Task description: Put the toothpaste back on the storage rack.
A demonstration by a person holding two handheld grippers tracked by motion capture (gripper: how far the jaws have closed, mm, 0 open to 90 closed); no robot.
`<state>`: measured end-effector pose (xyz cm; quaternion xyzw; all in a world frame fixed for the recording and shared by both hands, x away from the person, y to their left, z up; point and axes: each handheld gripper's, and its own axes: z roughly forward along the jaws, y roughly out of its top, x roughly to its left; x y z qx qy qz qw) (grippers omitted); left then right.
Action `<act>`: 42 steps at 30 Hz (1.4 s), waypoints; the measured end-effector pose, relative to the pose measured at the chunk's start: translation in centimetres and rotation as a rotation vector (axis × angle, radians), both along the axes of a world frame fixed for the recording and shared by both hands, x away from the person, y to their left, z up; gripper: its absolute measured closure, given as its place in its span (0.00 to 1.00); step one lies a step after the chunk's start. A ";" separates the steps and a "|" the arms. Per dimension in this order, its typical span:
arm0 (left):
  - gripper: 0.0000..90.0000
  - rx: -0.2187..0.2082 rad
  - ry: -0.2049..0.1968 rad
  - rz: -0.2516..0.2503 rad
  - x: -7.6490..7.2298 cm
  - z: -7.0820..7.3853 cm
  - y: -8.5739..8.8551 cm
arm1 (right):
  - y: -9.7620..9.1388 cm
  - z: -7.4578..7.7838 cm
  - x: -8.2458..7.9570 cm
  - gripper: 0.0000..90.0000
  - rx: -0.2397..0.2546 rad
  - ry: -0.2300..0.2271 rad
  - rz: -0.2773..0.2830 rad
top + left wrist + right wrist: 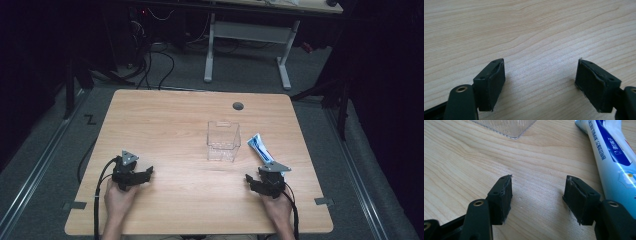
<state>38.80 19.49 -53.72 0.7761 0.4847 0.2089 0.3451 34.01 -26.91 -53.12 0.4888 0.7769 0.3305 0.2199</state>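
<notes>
Both grippers sitting open and empty: left gripper (141, 174) lower left, right gripper (256, 181) lower right, just below toothpaste tube (261, 148).

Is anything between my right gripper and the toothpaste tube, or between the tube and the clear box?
Nothing visible. The right gripper is open on bare table, with the tube lying just beside its outer jaw. Between the tube and the clear box there is only bare wood.
</notes>
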 end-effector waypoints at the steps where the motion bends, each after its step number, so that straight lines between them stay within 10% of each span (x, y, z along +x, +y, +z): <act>1: 0.27 0.000 0.000 0.000 0.0 0.0 0.0 | 0.0 0.0 0.0 0.44 0.000 0.000 0.000; 42: 0.27 -0.001 0.001 0.000 0.0 0.0 0.0 | -0.6 0.9 -1.6 0.53 0.045 -0.032 -0.044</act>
